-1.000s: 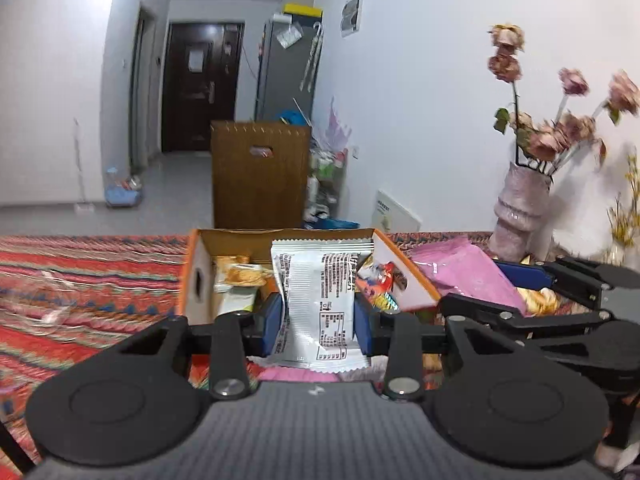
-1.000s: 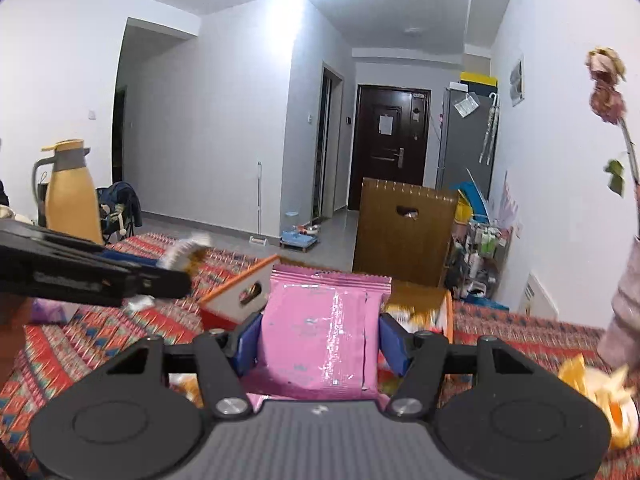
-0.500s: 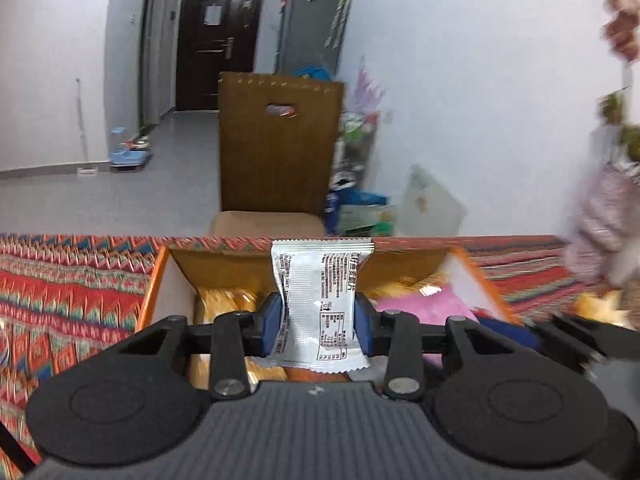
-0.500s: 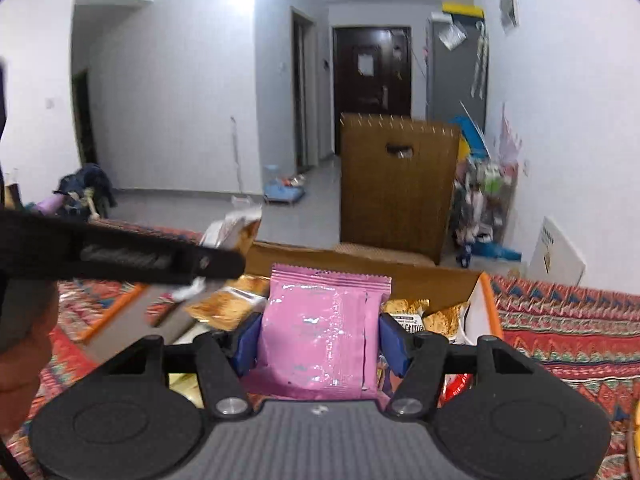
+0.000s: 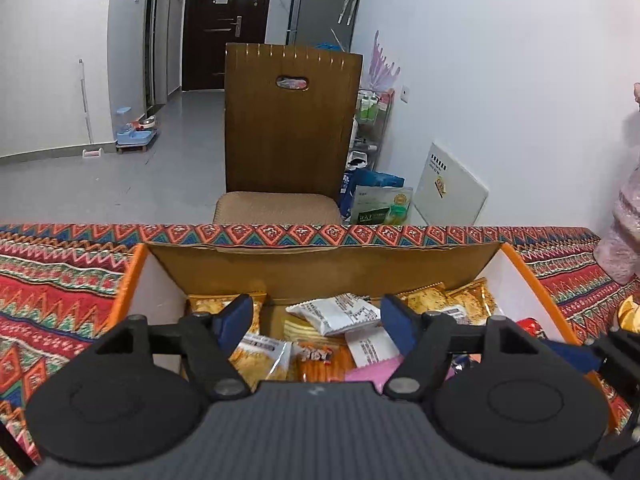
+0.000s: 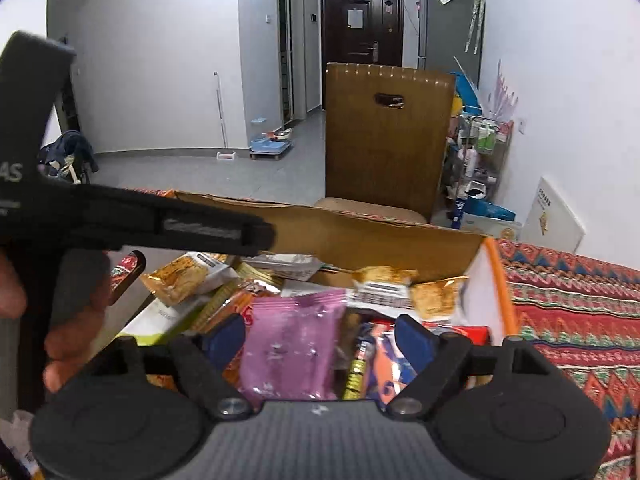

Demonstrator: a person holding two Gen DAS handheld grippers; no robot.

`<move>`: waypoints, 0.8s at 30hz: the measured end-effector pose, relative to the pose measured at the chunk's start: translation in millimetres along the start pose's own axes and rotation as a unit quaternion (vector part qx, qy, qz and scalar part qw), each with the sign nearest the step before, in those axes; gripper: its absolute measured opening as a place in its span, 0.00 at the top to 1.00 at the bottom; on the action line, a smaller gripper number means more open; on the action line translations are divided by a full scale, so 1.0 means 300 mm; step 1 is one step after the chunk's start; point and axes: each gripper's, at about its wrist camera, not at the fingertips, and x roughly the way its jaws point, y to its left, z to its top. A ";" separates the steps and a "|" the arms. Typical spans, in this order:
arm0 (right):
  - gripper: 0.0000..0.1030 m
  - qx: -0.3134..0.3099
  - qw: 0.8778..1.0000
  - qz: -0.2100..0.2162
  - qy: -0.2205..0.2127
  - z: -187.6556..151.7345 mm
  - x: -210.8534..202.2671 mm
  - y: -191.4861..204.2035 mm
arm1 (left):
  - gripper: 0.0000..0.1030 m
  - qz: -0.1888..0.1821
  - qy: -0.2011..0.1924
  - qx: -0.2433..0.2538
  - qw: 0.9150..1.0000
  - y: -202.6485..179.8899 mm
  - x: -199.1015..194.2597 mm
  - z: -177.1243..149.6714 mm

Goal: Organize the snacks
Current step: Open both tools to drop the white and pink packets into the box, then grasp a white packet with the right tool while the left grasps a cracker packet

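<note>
The left tool [image 5: 316, 320] has just opened its jaws; the white packet [image 5: 336, 314] it pinched a second ago now lies loose in the cardboard box [image 5: 320, 264], below the pads. The right tool [image 6: 320, 340] has likewise just spread; its pink packet [image 6: 294, 344] rests among the snacks, unclamped; both tools have moved from short of the box to over it.

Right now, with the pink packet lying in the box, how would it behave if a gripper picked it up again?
The pink packet looks like thin, crinkled film, so it would likely flex and crumple between the jaws rather than stay stiff. It seems flat and probably light. Its glossy surface may be slippery. It lies loose on other snacks in the box, so a push would probably slide it.
</note>
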 end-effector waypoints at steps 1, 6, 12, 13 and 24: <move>0.21 0.001 1.000 -0.003 -0.006 0.001 -0.032 -0.005 | 0.29 0.001 -0.001 0.004 1.000 0.000 -0.025 0.002; 0.20 0.004 0.999 -0.009 -0.032 0.037 -0.182 -0.016 | 0.24 0.012 -0.017 0.008 1.000 0.019 -0.216 0.012; 0.12 -0.007 0.998 -0.015 -0.067 0.012 -0.468 0.019 | 0.17 -0.001 -0.055 0.015 0.998 0.014 -0.564 -0.060; 0.12 -0.010 0.997 -0.017 -0.070 -0.006 -0.512 0.027 | 0.14 -0.003 -0.061 0.021 0.998 0.005 -0.615 -0.081; 0.10 -0.037 0.994 -0.012 -0.098 -0.303 -0.935 0.147 | 0.09 0.015 -0.112 0.024 0.993 -0.043 -1.134 -0.515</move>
